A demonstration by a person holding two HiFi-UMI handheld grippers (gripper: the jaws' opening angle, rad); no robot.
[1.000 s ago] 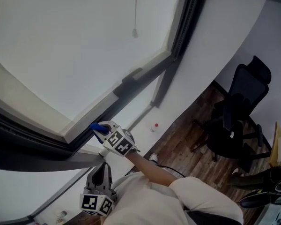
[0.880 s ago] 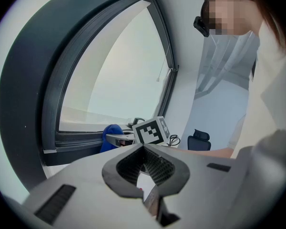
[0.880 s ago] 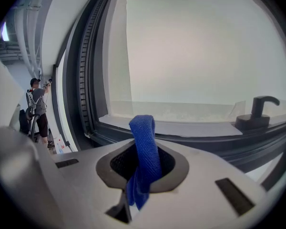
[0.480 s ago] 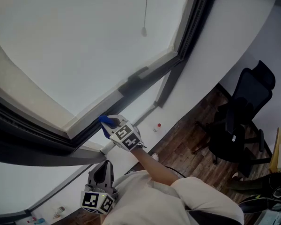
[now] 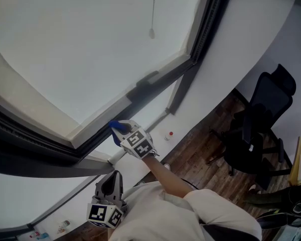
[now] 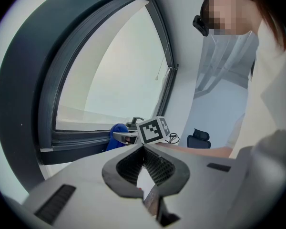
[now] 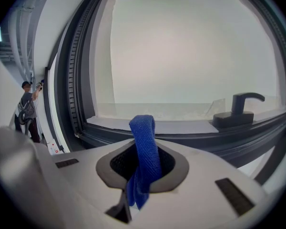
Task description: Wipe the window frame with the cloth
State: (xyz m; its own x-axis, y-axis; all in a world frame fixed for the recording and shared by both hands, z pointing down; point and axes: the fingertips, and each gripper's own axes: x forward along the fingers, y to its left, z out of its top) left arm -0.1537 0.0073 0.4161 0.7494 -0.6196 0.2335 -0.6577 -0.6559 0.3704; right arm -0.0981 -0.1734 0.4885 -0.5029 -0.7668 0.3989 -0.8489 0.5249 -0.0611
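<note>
the only print on show is the black-and-white square markers on each gripper's cube. the right gripper [image 7: 142, 178] has its jaws clamped on the blue cloth [image 7: 145, 149], a ribbed woven strip that stands up out of the grey jaws and hangs below them. its folded tip sits at the dark lower rail of the window frame [image 7: 181, 138], left of the black handle [image 7: 239, 109]; contact i can't judge. the left gripper [image 6: 150, 200] hangs low by the person's body, jaws together on nothing.
</note>
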